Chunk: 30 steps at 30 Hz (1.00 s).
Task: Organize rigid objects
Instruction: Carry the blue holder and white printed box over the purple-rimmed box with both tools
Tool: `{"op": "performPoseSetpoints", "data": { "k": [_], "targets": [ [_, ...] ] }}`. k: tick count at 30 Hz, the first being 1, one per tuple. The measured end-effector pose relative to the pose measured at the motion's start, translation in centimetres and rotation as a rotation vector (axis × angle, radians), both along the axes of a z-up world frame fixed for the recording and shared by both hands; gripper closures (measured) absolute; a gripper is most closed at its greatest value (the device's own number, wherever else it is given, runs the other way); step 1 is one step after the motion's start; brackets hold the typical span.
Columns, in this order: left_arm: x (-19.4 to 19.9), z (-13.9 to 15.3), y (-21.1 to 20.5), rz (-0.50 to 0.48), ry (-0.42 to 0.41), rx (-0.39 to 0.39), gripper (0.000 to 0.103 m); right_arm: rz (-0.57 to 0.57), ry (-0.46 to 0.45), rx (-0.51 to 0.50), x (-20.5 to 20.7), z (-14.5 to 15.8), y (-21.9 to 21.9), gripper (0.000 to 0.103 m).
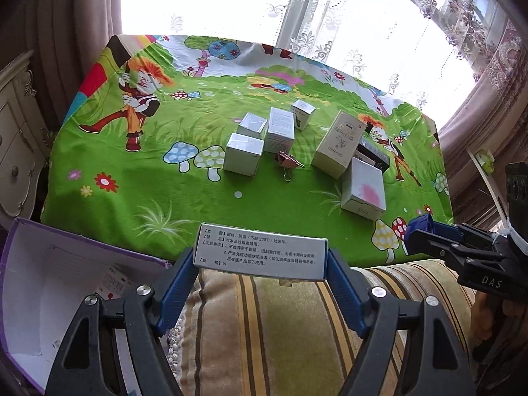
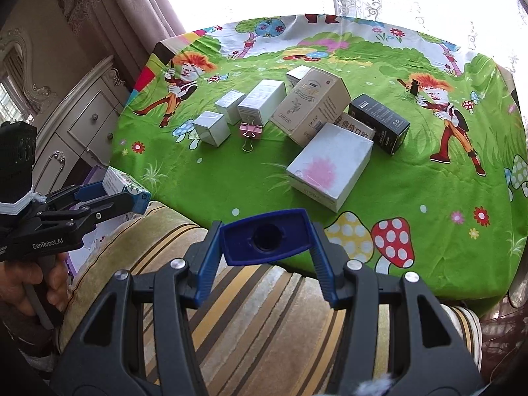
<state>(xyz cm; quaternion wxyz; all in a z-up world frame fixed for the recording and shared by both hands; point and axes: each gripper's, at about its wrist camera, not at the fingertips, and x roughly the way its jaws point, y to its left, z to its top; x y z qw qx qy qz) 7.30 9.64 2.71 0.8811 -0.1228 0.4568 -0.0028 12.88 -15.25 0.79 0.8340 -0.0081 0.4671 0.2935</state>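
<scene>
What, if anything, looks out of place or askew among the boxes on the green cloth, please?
The pink binder clip is the one non-box item, lying loose among the white boxes. The tall beige box rests tilted rather than flat, crowding the black box and the white box with the pink smudge on its top.

Matt printed cloth [image 1: 264,204] under cardboard boxes [image 2: 330,165]; glossy blue plastic cap [image 2: 267,236].

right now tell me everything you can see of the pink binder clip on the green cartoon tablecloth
The small pink metal binder clip with gold-coloured wire handles lies on the green cartoon tablecloth, one handle loop stretched toward the near edge. It sits just in front of the tall white cardboard box; whether they touch is unclear. No gripper is near it.
</scene>
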Motion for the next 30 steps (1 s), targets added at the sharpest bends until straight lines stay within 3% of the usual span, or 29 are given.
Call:
{"op": "performPoseSetpoints", "data": {
  "k": [14,30],
  "targets": [
    [-5.6,0.8,9.1,0.221,-0.057,-0.004,0.025,0.245,-0.014,0.001,-3.8,2.2,10.9,0.047],
    [-9.7,0.4,14.4,0.354,-0.087,-0.025,0.025,0.564,0.002,-0.010,-10.1,1.6,21.8,0.047]
  ]
}}
